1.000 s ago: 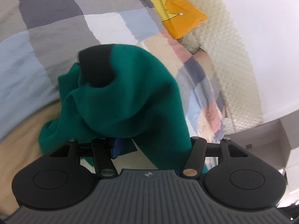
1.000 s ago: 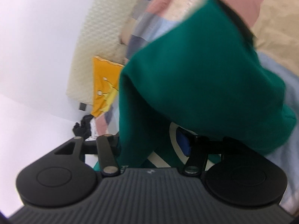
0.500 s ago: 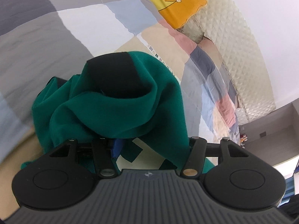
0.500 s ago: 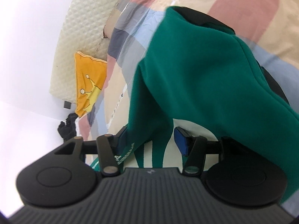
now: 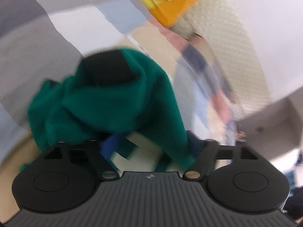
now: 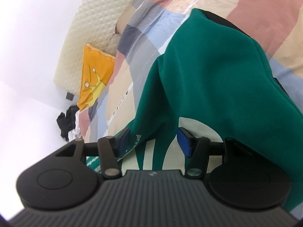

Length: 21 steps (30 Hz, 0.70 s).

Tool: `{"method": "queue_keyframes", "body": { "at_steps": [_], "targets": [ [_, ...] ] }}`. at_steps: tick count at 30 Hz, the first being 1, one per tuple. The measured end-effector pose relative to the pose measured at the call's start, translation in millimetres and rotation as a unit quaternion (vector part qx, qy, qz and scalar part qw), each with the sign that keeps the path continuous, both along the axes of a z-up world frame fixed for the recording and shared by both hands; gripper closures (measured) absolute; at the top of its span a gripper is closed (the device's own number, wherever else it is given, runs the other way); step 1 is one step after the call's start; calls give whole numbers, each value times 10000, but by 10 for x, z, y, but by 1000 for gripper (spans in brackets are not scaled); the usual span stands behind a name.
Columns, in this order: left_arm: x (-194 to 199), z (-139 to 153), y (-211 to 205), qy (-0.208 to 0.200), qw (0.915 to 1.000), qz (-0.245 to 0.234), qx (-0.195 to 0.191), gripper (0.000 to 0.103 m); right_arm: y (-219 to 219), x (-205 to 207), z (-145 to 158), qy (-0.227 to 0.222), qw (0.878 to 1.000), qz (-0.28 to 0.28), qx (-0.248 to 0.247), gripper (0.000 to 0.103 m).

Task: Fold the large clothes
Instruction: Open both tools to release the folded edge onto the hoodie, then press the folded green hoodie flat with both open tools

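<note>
A green sweatshirt (image 5: 117, 102) with a black cuff (image 5: 108, 70) and a cream print lies bunched over my left gripper (image 5: 149, 147), on the checked bedspread (image 5: 37, 37). The left view is blurred; the blue pads stand apart with cloth draped between and over them. In the right wrist view the same green sweatshirt (image 6: 217, 71) hangs over my right gripper (image 6: 153, 141). Its blue pads (image 6: 182, 141) stand wide apart, with green and cream cloth lying between them, not pinched.
An orange cushion (image 6: 94, 75) lies against the quilted cream headboard (image 6: 90, 28) at the head of the bed; it also shows in the left wrist view (image 5: 170, 5). Dark and white clothes (image 6: 67, 121) are heaped beside the bed by the white wall.
Both grippers have swung over the bed with the sweatshirt draped on them. The right view has tilted down to show more bedspread. The left view has become blurred from motion.
</note>
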<state>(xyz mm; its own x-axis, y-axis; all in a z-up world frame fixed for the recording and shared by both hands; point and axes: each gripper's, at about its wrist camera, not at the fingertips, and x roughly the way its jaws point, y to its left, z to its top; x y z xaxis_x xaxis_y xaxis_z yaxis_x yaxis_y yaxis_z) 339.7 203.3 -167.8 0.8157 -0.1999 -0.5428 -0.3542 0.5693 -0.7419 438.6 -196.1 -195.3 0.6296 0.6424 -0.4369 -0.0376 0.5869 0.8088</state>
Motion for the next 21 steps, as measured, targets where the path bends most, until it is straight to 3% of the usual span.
{"method": "queue_keyframes", "body": {
  "at_steps": [2,7,13,18,21],
  "targets": [
    [-113,81,-24,-136,9999,-57,-62,10,-35,-48,38,-65,9999,52,80,41],
    [-372,332,-183,-445,9982,-197,347,10,-60,-220,158,-289,9986,278,337,16],
    [-547,549,-559,-589,9866,-638,1379,10,4,-466,490,-997,9926,599,-361,16],
    [-438,413,-824,-68,9782,-788,1919,10,148,-596,563,-1406,9779,903,-1255,16],
    [-303,309,-946,113,9699,-802,2298,10,169,-558,488,-1370,9739,915,-1559,16]
  ]
}}
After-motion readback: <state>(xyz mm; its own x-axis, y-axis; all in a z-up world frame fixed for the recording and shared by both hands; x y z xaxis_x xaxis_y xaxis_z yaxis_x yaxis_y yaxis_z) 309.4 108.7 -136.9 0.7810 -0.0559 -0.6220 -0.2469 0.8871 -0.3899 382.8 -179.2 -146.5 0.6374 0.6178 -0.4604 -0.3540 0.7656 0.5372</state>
